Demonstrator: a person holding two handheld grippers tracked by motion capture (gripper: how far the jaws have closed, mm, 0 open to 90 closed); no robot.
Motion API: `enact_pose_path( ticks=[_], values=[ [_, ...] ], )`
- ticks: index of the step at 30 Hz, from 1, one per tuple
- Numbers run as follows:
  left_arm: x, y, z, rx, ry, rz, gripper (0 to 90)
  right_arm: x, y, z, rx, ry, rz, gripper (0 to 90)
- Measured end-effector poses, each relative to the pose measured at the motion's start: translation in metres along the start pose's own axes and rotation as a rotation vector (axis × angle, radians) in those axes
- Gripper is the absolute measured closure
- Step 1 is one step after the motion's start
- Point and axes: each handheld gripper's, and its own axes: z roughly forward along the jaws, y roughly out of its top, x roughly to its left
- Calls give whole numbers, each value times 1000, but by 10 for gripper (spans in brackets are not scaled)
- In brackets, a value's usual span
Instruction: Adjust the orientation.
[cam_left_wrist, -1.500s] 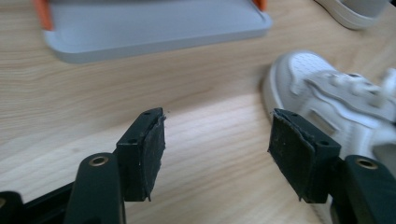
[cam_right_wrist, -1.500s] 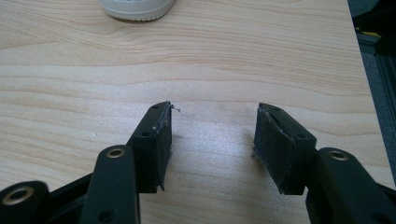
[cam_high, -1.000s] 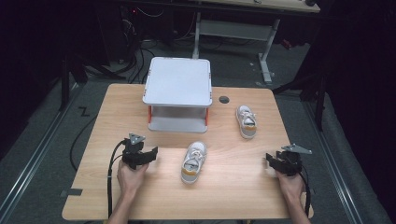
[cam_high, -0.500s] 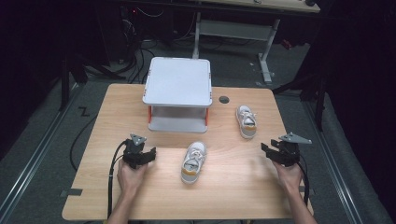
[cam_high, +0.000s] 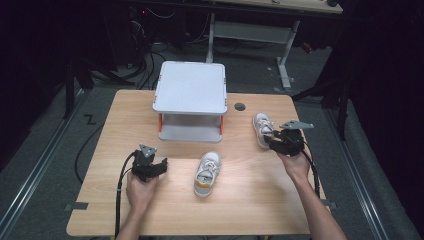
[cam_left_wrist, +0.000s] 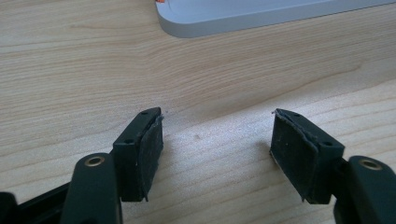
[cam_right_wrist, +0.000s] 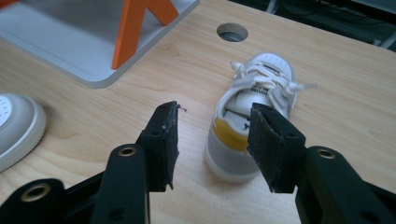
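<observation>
Two small white shoes with yellow heel tabs lie on the wooden table. One shoe (cam_high: 207, 173) lies mid-table, the other (cam_high: 261, 129) at the right. My right gripper (cam_high: 272, 142) hovers just behind the right shoe's (cam_right_wrist: 254, 100) heel. Its jaws have just been closing but stand open, and the heel shows past the right pad (cam_right_wrist: 268, 144), untouched. My left gripper (cam_high: 162, 167) rests low at the left, pointing toward the middle shoe. It is open over bare wood (cam_left_wrist: 217, 144), its jaws having just opened a little further.
A white two-level stand (cam_high: 190, 95) with orange legs sits at the table's back centre; its lower tray (cam_right_wrist: 70, 46) is near my right gripper. A round cable hole (cam_high: 240, 106) lies beyond the right shoe. The table's right edge is close to my right hand.
My right hand has risen and moved forward from the front right corner to the right shoe's heel, its jaws narrowing. The left hand and both shoes have stayed put.
</observation>
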Motion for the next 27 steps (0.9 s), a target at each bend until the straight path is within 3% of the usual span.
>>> enact_pose_path(
  ticks=[11,14,17,19,21,23,25,27],
  values=[
    [0,0,0,0,-1,0,342,-4,22,44,151,-18,-1,570],
    [0,0,0,0,-1,0,342,-5,23,54,172,-35,2,582],
    [0,0,0,0,-1,0,343,-7,21,67,236,-47,2,590],
    [0,0,0,2,0,2,342,-8,22,72,258,-20,16,624],
    [0,0,0,2,-1,3,342,-5,23,79,292,-15,-3,690],
    [0,0,0,1,0,3,343,-4,22,82,296,-40,-24,761],
    [0,0,0,1,-1,3,342,-10,21,82,276,-4,27,785],
    [0,0,0,1,-1,3,343,-10,19,80,262,-5,28,794]
  ],
)
